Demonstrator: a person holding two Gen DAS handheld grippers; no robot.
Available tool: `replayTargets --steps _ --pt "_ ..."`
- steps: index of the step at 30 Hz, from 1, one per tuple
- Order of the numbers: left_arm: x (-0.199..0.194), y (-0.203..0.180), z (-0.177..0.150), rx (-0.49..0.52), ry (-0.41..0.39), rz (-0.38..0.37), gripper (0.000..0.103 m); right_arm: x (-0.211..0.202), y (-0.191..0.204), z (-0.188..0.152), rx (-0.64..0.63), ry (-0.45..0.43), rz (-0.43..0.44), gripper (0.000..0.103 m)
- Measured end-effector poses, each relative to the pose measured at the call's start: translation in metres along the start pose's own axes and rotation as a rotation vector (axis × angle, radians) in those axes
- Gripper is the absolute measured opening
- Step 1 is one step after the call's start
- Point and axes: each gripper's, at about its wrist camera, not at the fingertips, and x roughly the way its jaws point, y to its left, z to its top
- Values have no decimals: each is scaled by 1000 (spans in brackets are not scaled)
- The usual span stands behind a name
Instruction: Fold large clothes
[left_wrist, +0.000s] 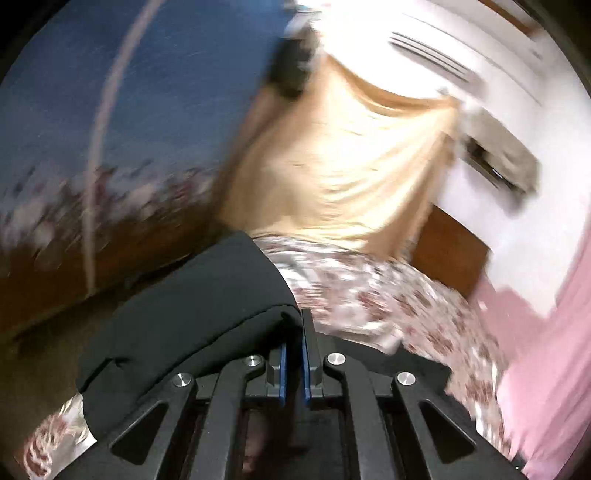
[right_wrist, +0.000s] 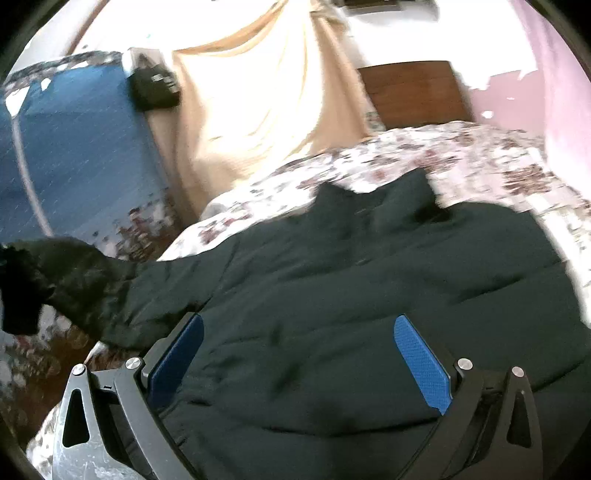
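A big black padded jacket (right_wrist: 369, 288) lies spread on the floral bedspread (right_wrist: 461, 155). One sleeve (right_wrist: 85, 280) stretches off to the left edge of the right wrist view and hangs above the bed's side. My left gripper (left_wrist: 295, 325) is shut on black jacket fabric (left_wrist: 192, 317), which bunches over its left finger; the view is blurred by motion. My right gripper (right_wrist: 299, 360) stands open just above the jacket's body. Its blue pads (right_wrist: 421, 365) are wide apart with the cloth under them, not pinched.
A cream curtain (right_wrist: 258, 92) hangs behind the bed next to a wooden headboard (right_wrist: 413, 92). A blue panel (right_wrist: 81, 147) stands at the left with a small black object (right_wrist: 155, 90) by its top corner. A pink wall (right_wrist: 554, 74) is at the right.
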Motion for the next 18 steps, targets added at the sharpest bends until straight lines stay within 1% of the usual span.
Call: replayTargets --steps 3,5,6,8,10,12,14,16,17,18 --pt "4 -64 -4 124 15 -75 6 -24 -47 21 89 -23 -51 102" --pt "9 -107 -13 201 41 -133 6 -45 -89 32 171 -63 -94 102" --pt "12 -122 -18 227 56 -154 6 -55 -109 35 209 -85 -114 102" --pt "20 -163 -38 295 107 -212 6 -72 -142 36 275 -123 -161 102" --pt "31 -192 -57 346 158 -261 6 -90 -172 34 335 -158 -209 102" --pt "44 -222 -84 395 215 -310 6 -101 -196 30 389 -179 -243 102" --pt "57 -236 -107 420 279 -343 6 -107 -215 26 447 -198 -253 102" --pt "78 -244 -136 426 388 -372 8 -106 -228 21 494 -210 -243 102" --pt "86 -245 -146 417 435 -388 8 -101 -230 21 500 -202 -240 102" --pt "98 -243 -160 395 499 -414 8 -94 -228 22 487 -187 -243 102"
